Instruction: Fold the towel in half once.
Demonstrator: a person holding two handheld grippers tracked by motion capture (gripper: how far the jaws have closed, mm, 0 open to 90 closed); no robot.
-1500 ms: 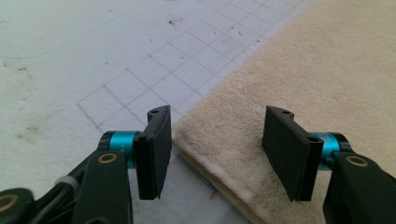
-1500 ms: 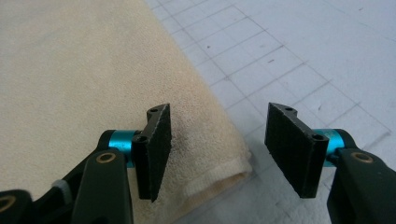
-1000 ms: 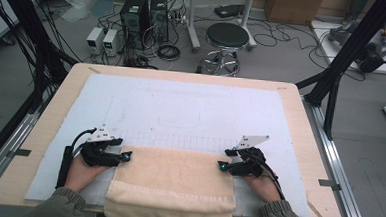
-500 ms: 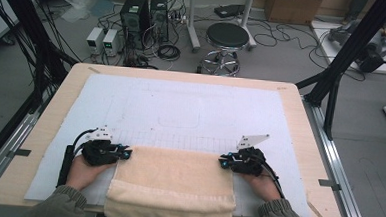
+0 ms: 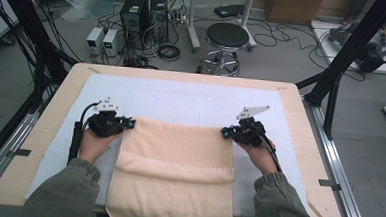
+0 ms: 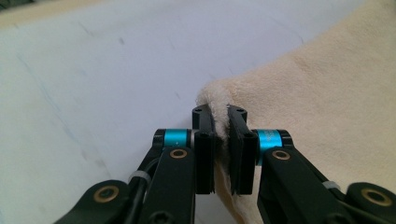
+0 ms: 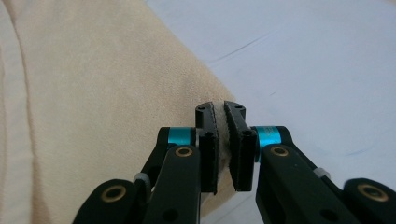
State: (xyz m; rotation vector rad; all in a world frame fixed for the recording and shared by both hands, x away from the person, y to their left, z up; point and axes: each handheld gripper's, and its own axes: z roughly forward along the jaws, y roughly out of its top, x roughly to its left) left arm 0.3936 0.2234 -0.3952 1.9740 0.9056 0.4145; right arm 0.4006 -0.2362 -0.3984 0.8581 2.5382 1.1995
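Left gripper [image 5: 130,124] and right gripper [image 5: 225,133]: fingers pinched closed, facing inward

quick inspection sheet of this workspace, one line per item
surface: wooden table under a pale sheet, bare ahead of the towel
job's things: cream towel, near end hanging over the table's front edge
clutter: nothing seen on the table
grippers: left gripper and right gripper have just closed, each pinching a far corner of the towel
cables: black cable trails from the left gripper; loose cables on the floor
surroundings: stool, computer towers, black frame posts
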